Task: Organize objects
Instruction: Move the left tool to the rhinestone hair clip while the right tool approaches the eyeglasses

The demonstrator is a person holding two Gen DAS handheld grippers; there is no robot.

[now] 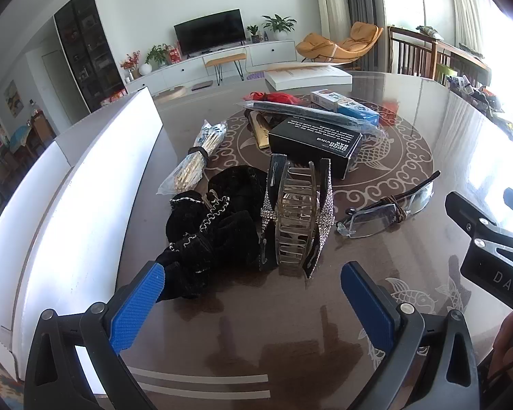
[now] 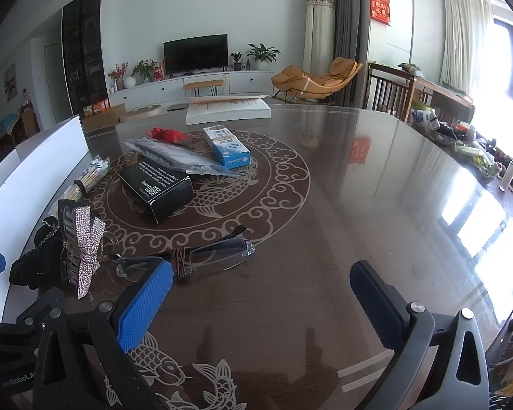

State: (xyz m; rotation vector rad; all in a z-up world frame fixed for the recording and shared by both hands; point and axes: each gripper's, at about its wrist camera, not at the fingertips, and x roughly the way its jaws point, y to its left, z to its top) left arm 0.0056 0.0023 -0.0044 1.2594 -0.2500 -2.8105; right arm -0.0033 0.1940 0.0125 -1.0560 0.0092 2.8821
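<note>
Both the left gripper (image 1: pixel 253 294) and right gripper (image 2: pixel 261 290) gape wide, empty. Ahead of the left jaws, the hair clip (image 1: pixel 296 215) looks light, stiff, brittle; grip across its flat sides.

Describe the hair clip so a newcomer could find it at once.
Start at the white box along the table's left edge. Beside it lies a black velvet scrunchie; the hair clip touches that scrunchie's right side, left of the eyeglasses. Only it has clear teeth and rhinestone bows.

The black box (image 1: pixel 314 145) sits mid-table; the hair claw (image 1: pixel 296 218) lies before it, the glasses (image 1: pixel 386 212) to its right, the white tray (image 1: pixel 85 205) far left.
</note>
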